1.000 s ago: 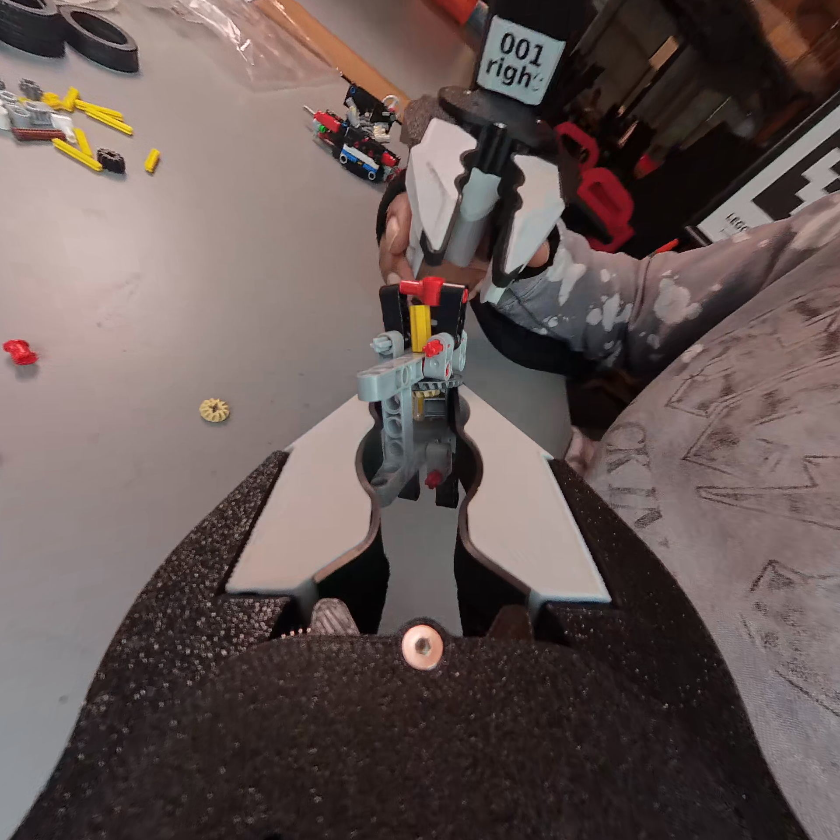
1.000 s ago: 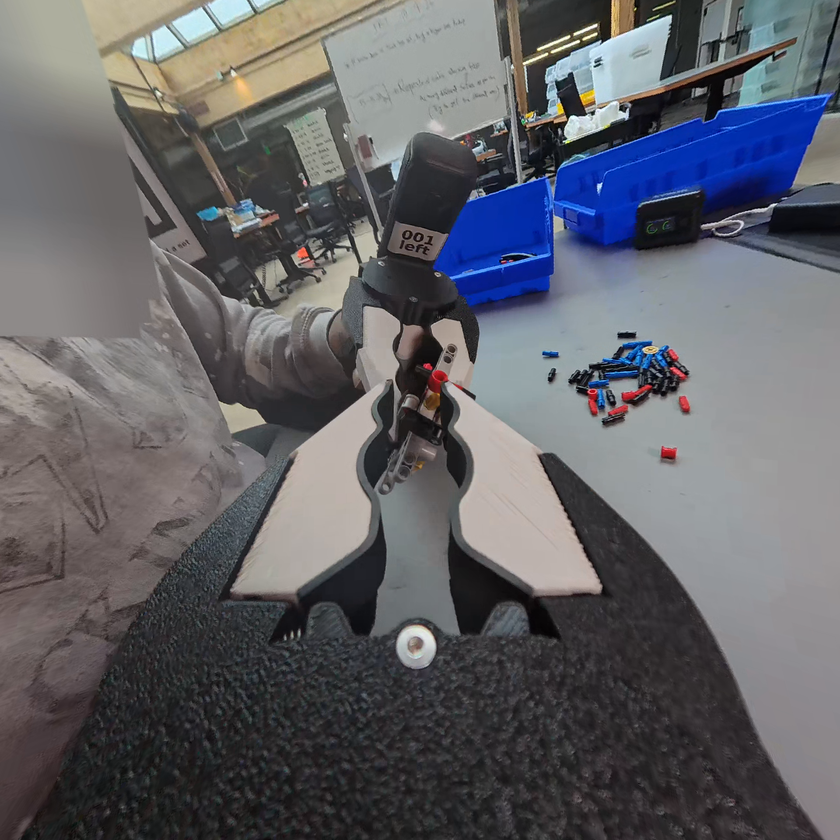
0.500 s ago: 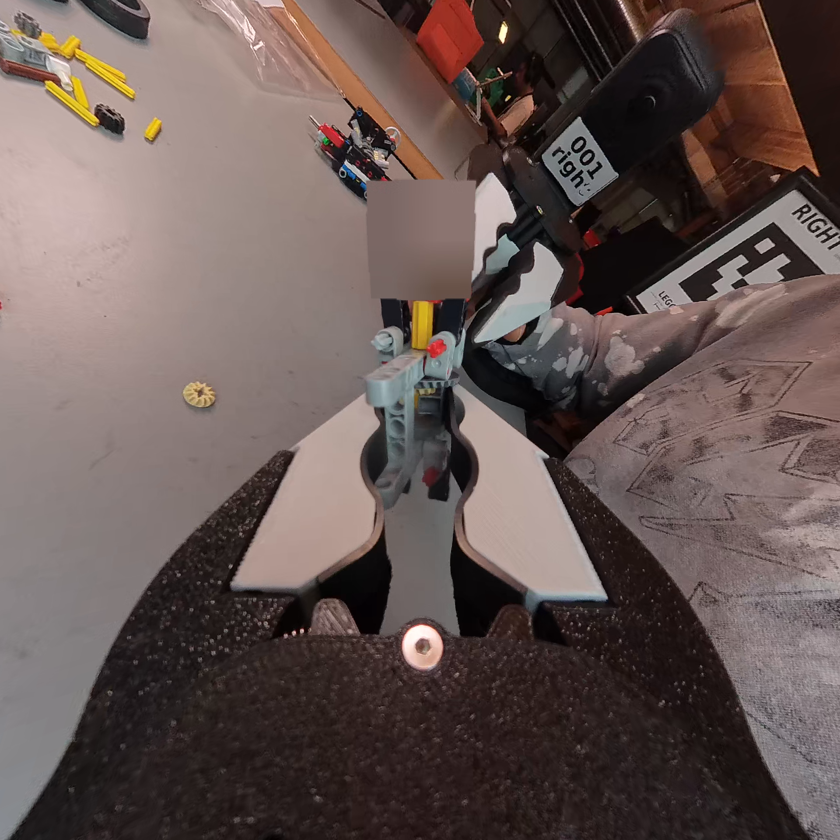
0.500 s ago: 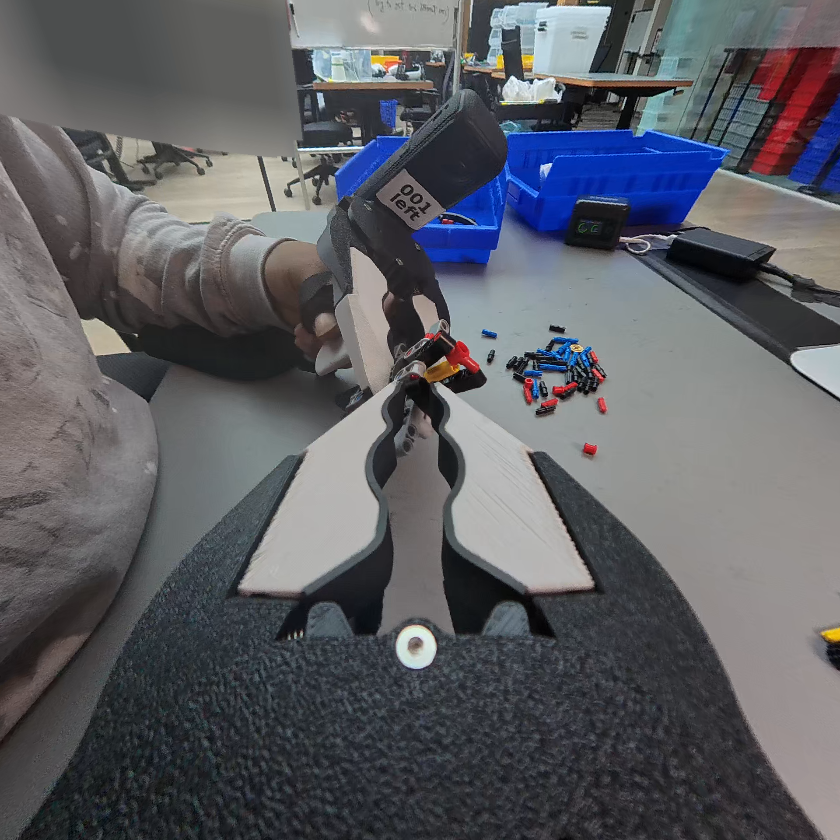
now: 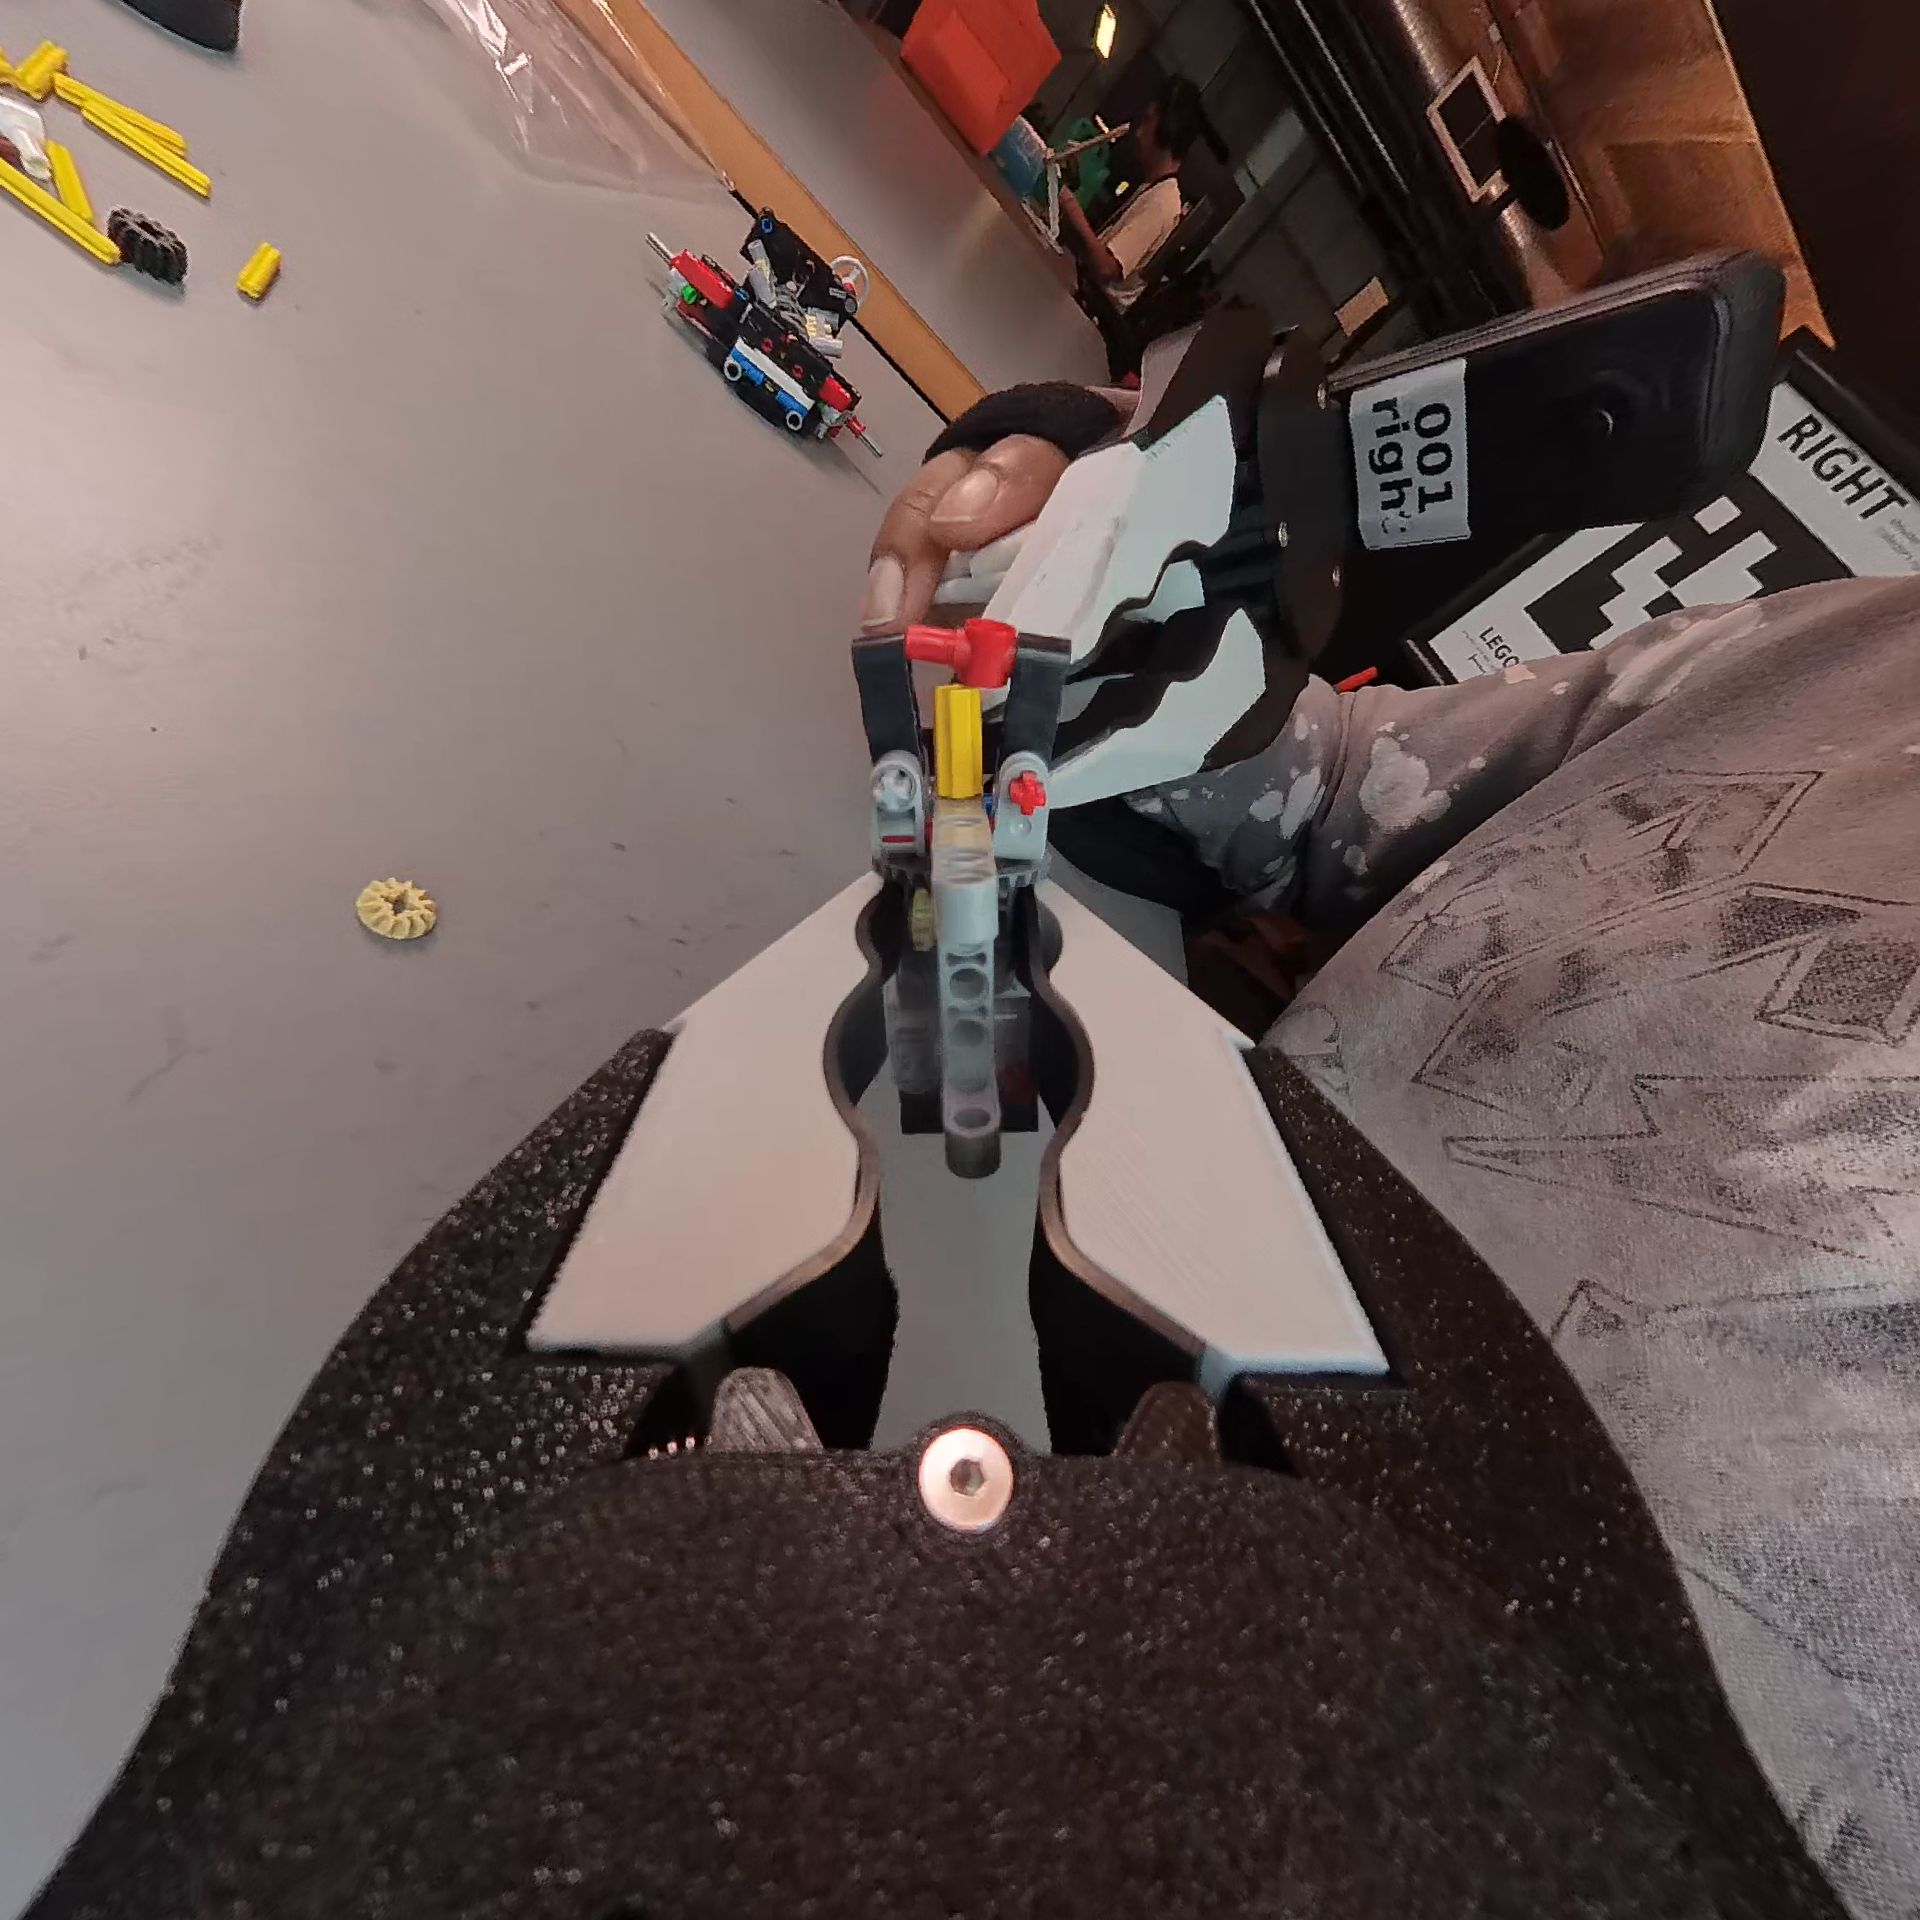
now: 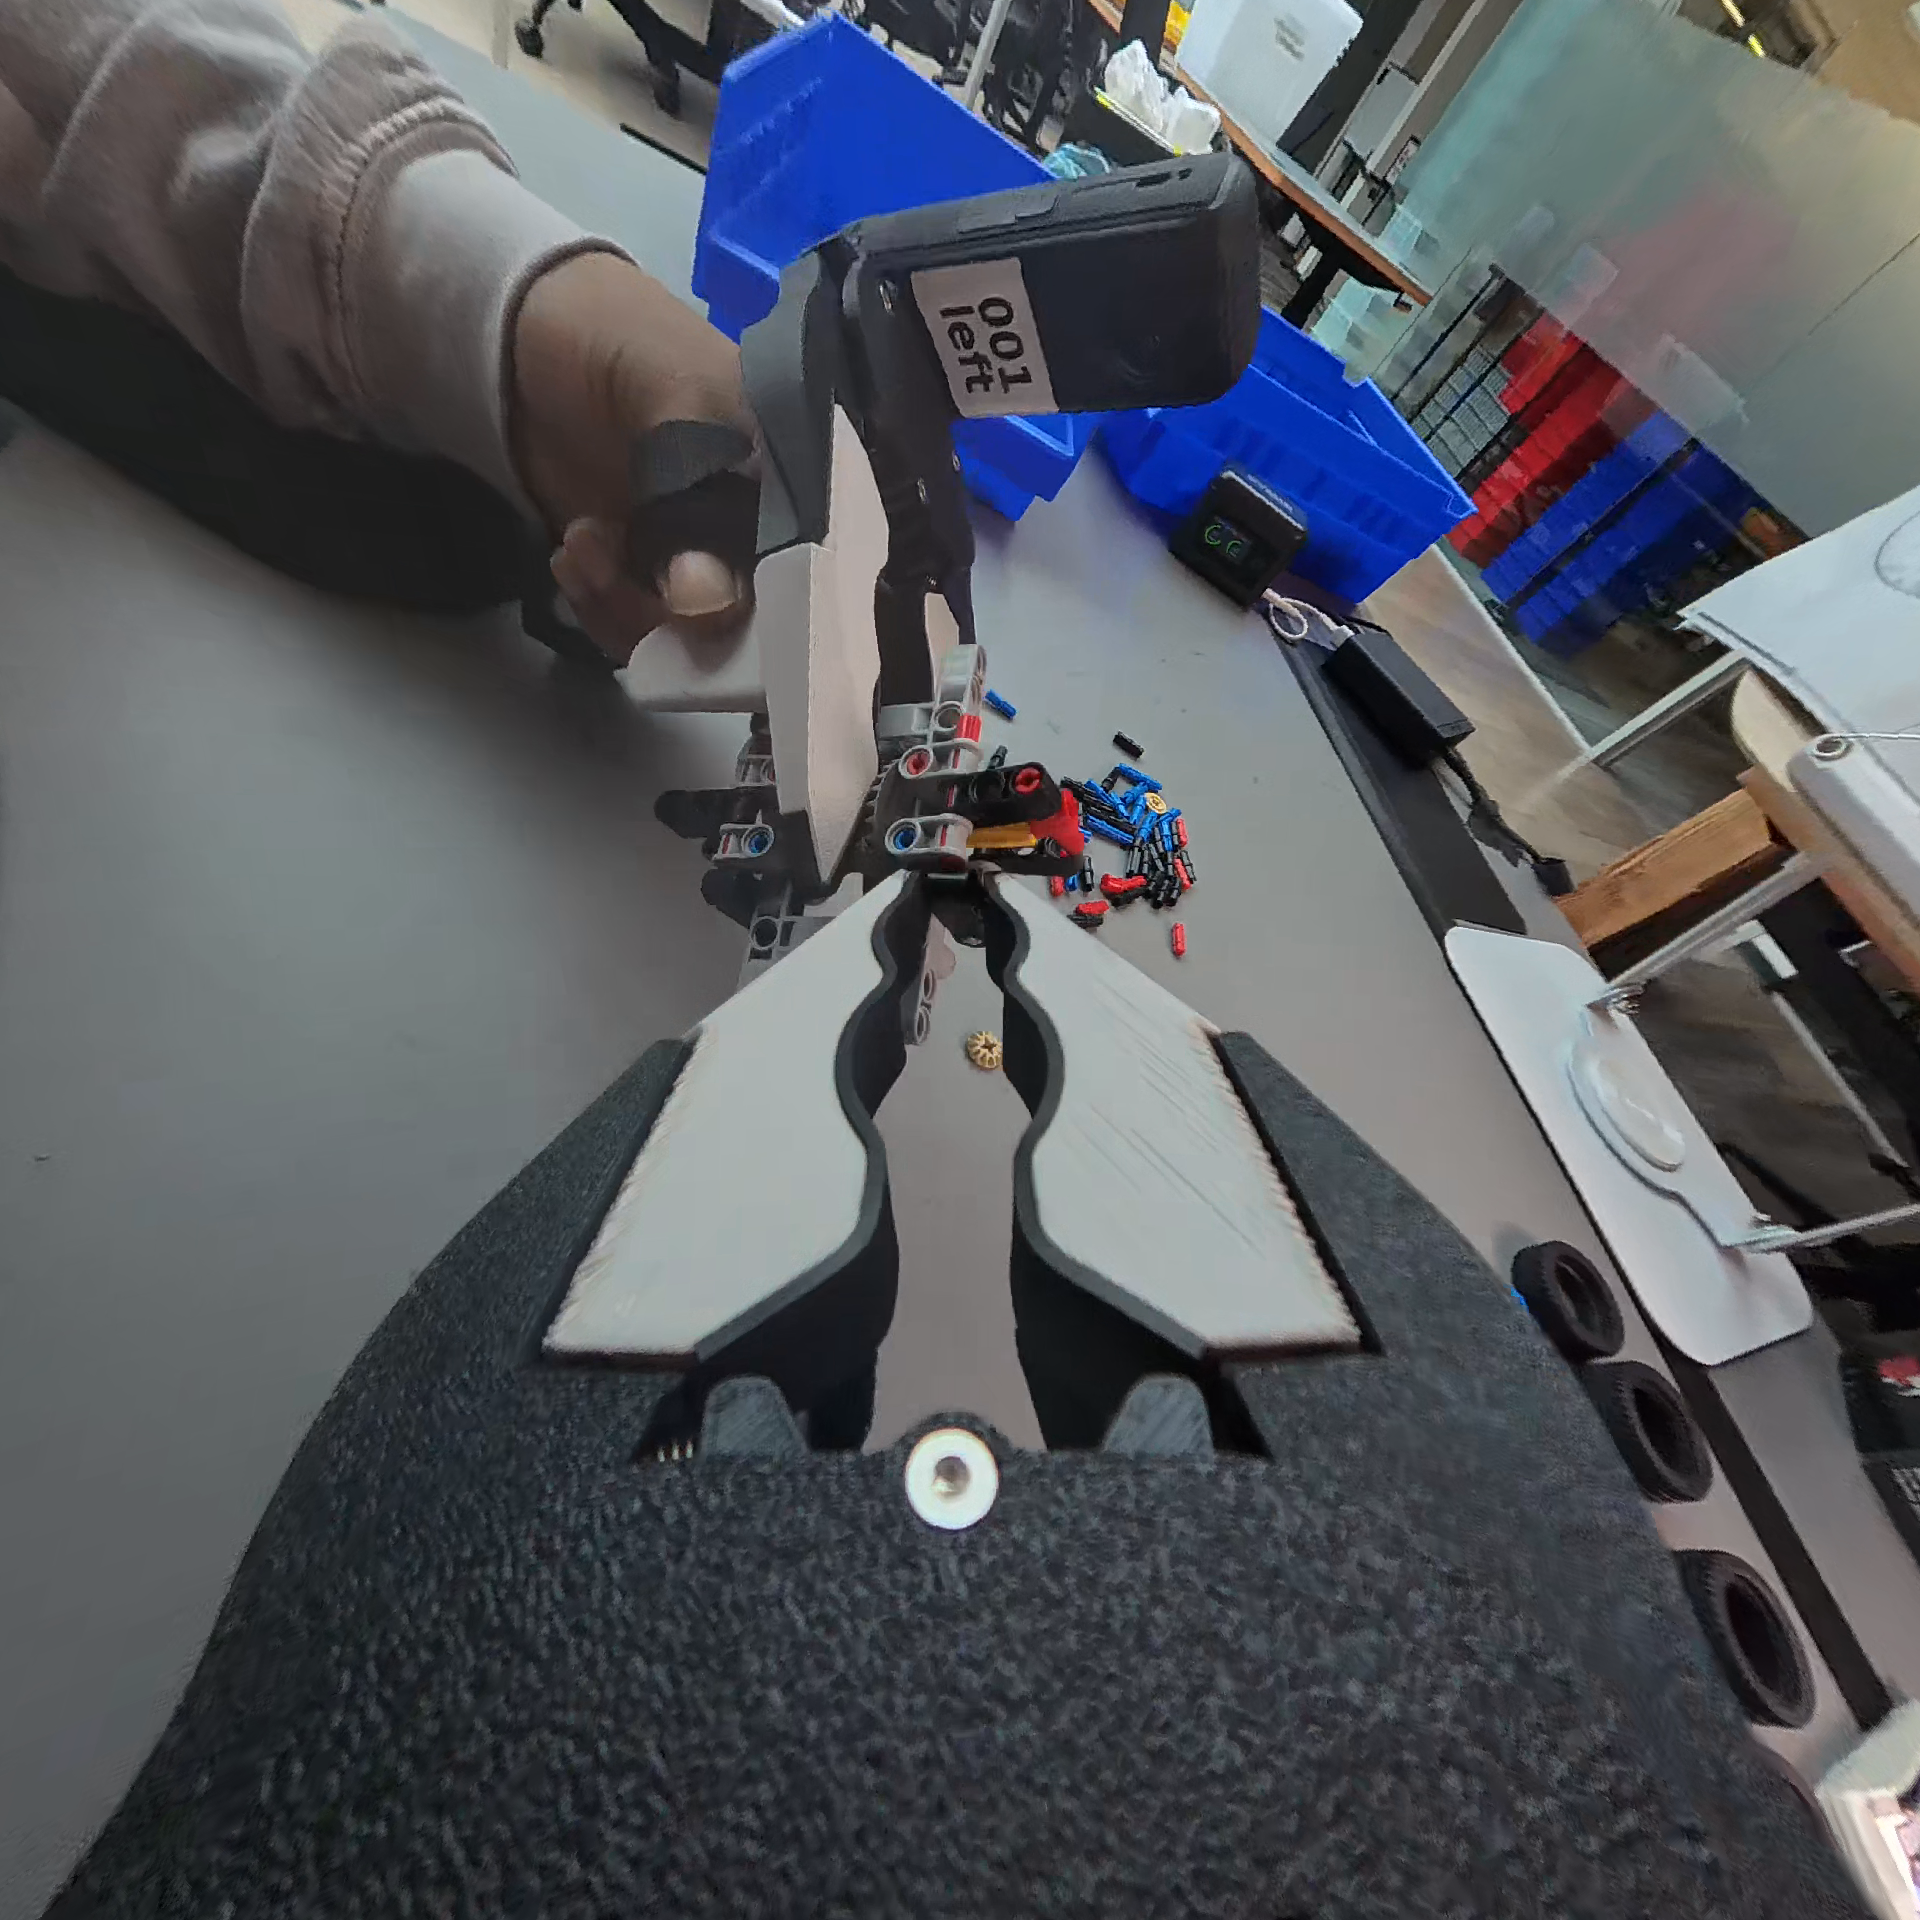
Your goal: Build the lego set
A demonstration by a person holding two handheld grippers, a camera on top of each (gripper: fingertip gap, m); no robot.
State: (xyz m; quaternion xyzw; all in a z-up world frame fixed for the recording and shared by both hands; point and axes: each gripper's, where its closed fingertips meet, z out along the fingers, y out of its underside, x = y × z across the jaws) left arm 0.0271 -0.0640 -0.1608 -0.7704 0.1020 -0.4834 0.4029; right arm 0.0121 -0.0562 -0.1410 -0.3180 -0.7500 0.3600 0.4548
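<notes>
Both claws clamp one lego assembly (image 5: pixel 961 831), left claw (image 5: pixel 961 914) and right claw (image 6: pixel 951 883); next, probably careful seating pressure.

A small lego assembly (image 5: pixel 961 862) of grey beams, black side arms, a yellow centre piece and a red connector on top stands upright above the grey desk (image 5: pixel 312 675), clamped between the left gripper (image 5: pixel 958 914) fingers.
</notes>
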